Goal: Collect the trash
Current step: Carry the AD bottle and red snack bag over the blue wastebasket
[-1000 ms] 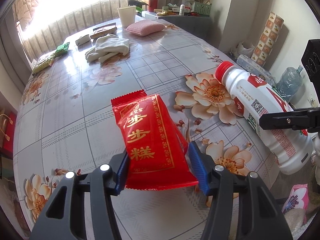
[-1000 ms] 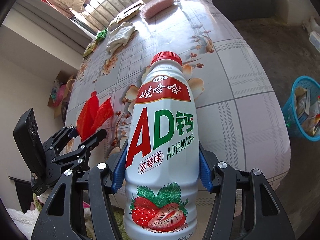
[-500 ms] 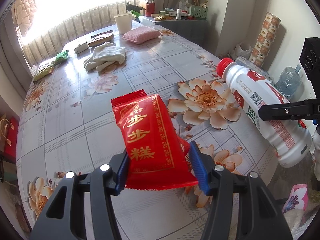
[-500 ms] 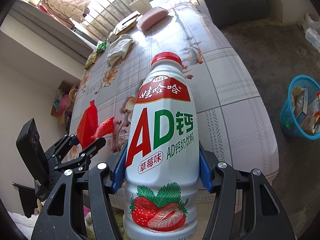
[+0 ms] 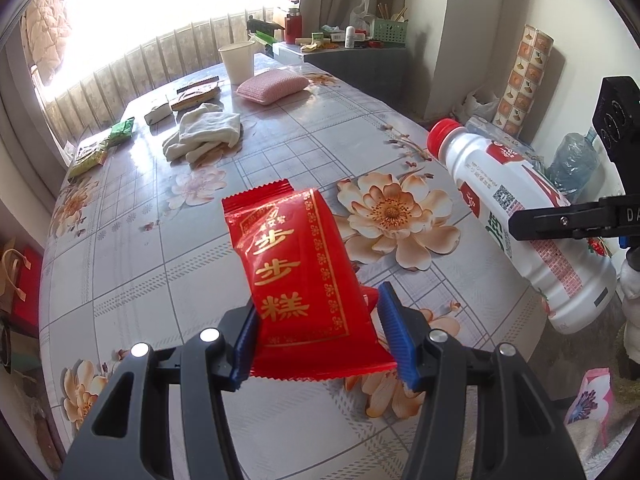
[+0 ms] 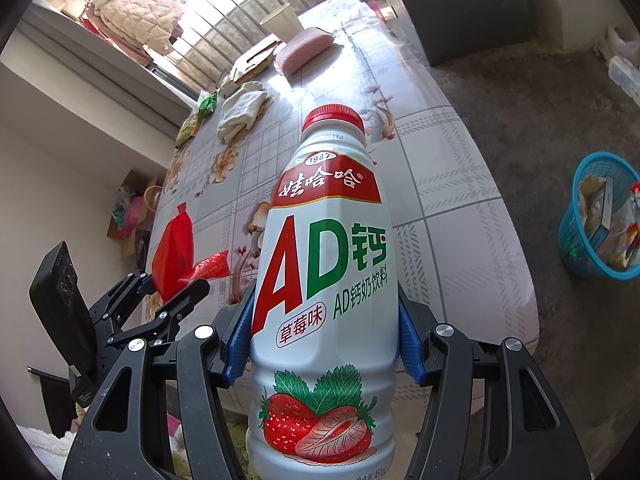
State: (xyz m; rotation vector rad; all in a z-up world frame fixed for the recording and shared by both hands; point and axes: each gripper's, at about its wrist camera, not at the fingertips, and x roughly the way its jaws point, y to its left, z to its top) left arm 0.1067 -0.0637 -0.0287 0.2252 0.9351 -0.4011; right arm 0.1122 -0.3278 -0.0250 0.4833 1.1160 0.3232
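My left gripper (image 5: pixel 320 336) is shut on a red snack wrapper (image 5: pixel 298 276) with gold characters, held up over the near part of the floral table (image 5: pixel 132 256). The same wrapper (image 6: pixel 174 254) and the left gripper (image 6: pixel 170 292) show at the lower left of the right wrist view. My right gripper (image 6: pixel 324 336) is shut on a white drink bottle (image 6: pixel 324 280) with a red cap and a strawberry label, its blue pads pressing both sides. In the left wrist view that bottle (image 5: pixel 516 216) hangs tilted off the table's right edge.
Farther along the table lie a white cloth (image 5: pixel 204 136), a pink sponge (image 5: pixel 272 86), a paper cup (image 5: pixel 238 62), green packets (image 5: pixel 102 146) and flat wrappers (image 5: pixel 194 96). A blue waste basket (image 6: pixel 604 216) with trash stands on the floor to the right. A water jug (image 5: pixel 572 164) sits by the wall.
Both grippers have drawn back and up a little from the table with their loads, so more of the tabletop and floor shows. Both grips are unchanged.
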